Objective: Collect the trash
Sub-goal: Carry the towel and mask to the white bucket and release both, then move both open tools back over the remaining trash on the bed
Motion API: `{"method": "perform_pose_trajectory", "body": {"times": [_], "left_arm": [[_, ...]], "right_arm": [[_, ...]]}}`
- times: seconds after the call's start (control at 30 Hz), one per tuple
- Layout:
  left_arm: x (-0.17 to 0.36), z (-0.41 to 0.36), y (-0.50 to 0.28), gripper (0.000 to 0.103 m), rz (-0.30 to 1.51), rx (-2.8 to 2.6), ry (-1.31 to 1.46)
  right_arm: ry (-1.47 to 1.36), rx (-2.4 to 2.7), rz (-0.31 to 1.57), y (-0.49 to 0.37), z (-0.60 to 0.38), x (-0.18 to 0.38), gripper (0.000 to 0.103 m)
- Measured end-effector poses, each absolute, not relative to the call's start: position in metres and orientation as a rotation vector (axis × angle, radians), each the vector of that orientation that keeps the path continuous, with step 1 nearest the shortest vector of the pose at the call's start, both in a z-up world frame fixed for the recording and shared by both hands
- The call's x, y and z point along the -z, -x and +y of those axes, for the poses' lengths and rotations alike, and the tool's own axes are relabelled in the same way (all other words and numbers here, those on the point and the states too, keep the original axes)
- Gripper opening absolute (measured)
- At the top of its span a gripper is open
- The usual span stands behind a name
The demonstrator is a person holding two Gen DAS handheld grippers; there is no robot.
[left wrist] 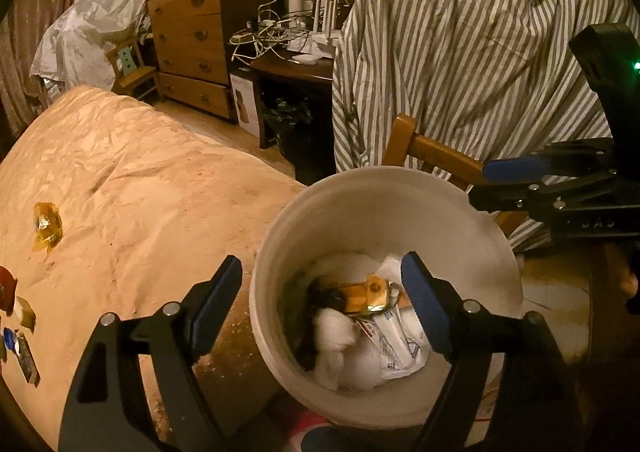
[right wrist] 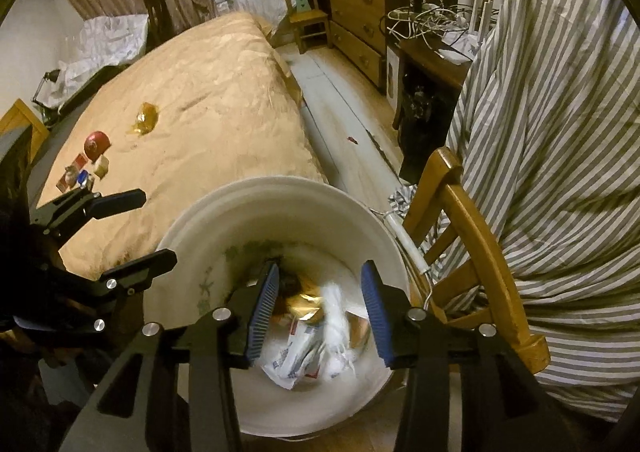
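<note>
A white bin (left wrist: 360, 187) stands below both grippers, holding white tissues (left wrist: 332, 336), a gold wrapper (left wrist: 368, 292) and a printed packet (left wrist: 396, 348). My left gripper (left wrist: 320, 272) hangs open over the bin's near left rim with nothing between its fingers. Over the same bin (right wrist: 280, 187) my right gripper (right wrist: 320, 272) is open; a blurred white tissue (right wrist: 336, 308) shows below the gap, free of the pads. More trash lies on the tan bed cover (right wrist: 208, 91): a gold wrapper (right wrist: 146, 117), a red piece (right wrist: 96, 143) and several small scraps (right wrist: 80, 171).
A wooden chair (right wrist: 472, 219) draped with a striped shirt (right wrist: 560, 131) stands right of the bin. Farther back are a wooden dresser (left wrist: 192, 39), a dark desk (left wrist: 296, 67) piled with cables, a small chair (right wrist: 308, 17) and wood floor (right wrist: 344, 103).
</note>
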State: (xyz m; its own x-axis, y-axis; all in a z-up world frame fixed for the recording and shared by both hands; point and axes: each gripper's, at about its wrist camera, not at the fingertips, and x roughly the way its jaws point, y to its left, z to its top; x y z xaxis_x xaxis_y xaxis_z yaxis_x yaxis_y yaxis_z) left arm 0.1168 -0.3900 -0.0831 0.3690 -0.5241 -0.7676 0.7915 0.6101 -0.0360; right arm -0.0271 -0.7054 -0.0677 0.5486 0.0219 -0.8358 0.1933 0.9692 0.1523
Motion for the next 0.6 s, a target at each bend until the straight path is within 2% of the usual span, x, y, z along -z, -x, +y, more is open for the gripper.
{"method": "perform_pose_trajectory", "body": {"times": [0.23, 0.37, 0.47, 0.5, 0.6], "left_arm": [[0.078, -0.377, -0.115, 0.078, 0.813, 0.860, -0.355], [0.073, -0.357, -0.114, 0.078, 0.803, 0.842, -0.339], [0.071, -0.335, -0.117, 0.078, 0.790, 0.809, -0.328], [0.070, -0.327, -0.118, 0.080, 0.787, 0.796, -0.321], [0.068, -0.292, -0.126, 0.084, 0.780, 0.747, -0.285]], "right_arm": [[-0.225, 0.084, 0.951, 0.030, -0.692, 0.054, 0.045], [-0.184, 0.057, 0.890, 0.033, -0.667, 0.036, 0.051], [-0.167, 0.034, 0.828, 0.036, -0.643, 0.024, 0.063], [-0.164, 0.028, 0.805, 0.036, -0.636, 0.020, 0.070], [-0.134, 0.018, 0.727, 0.039, -0.609, 0.008, 0.082]]}}
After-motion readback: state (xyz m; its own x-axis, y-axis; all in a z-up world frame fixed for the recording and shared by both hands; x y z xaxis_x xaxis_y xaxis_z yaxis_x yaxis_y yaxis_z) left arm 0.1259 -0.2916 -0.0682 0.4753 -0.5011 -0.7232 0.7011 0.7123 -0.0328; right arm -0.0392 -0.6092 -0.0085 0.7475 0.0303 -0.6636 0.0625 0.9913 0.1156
